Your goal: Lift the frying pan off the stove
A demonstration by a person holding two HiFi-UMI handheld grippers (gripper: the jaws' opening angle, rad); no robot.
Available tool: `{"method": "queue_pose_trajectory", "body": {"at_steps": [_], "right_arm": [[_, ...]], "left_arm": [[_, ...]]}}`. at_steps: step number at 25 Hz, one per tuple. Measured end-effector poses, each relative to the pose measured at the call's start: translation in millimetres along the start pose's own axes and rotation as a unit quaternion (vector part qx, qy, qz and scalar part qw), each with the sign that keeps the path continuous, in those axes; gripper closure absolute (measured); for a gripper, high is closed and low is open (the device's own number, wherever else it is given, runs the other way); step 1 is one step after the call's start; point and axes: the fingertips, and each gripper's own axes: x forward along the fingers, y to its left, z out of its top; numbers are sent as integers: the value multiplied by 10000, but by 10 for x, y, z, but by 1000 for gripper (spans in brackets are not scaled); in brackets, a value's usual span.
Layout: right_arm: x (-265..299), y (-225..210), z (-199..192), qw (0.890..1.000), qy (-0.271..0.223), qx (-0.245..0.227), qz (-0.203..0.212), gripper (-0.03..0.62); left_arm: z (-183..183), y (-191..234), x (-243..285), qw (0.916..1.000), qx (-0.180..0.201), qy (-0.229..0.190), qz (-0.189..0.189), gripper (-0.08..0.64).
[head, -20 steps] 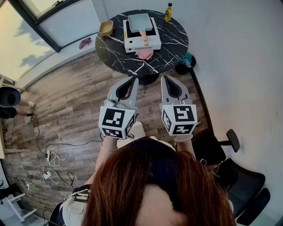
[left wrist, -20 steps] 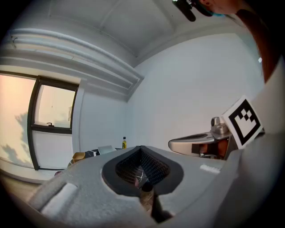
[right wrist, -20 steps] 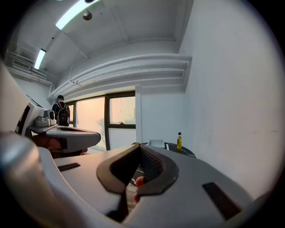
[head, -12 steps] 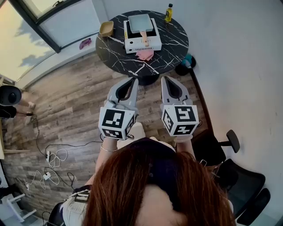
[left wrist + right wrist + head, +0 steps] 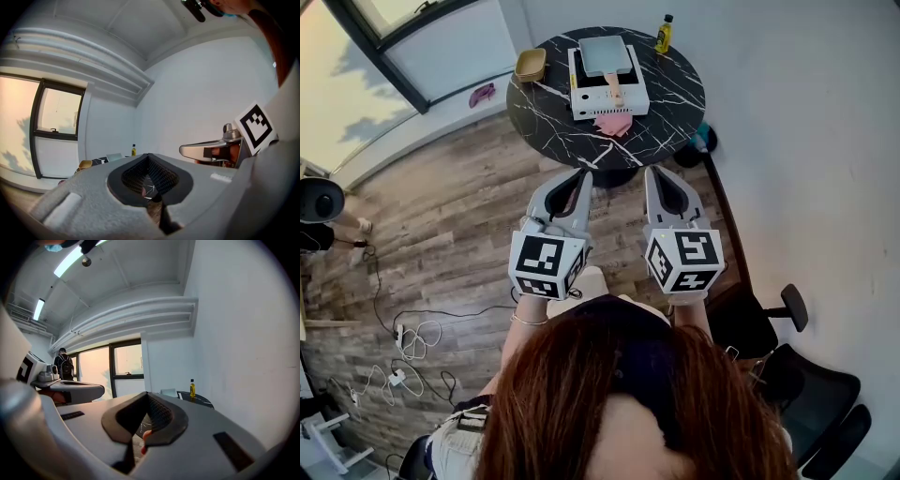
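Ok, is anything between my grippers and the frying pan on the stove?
Nothing visible. The left gripper and right gripper hang short of the table; the frying pan points its handle toward them, with only a pink cloth before the stove.

Pale grey tapering left tongs (image 5: 583,172) and right tongs (image 5: 652,171), black-meshed inside, each capped by a white cube (image 5: 546,264) of black square markers; thin bracelet (image 5: 528,320) at left wrist.
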Motion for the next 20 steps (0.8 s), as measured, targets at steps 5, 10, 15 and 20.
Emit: {"method": "queue_pose_trajectory", "body": {"at_steps": [5, 10, 15, 20], "right_arm": [[136, 79, 29, 10000, 28, -40, -10, 583], [259, 187, 14, 9999, 121, -117, -41, 583], [334, 238, -18, 9996, 174, -205, -107, 583], [415, 225, 21, 9997, 109, -162, -154, 583]], "left_arm": [[24, 144, 29, 10000, 31, -33, -58, 548], [19, 267, 50, 9999, 51, -38, -146, 548], [-1, 361, 89, 9998, -16, -45, -194, 548], [4, 436, 137, 9998, -39, -58, -195, 549]]}}
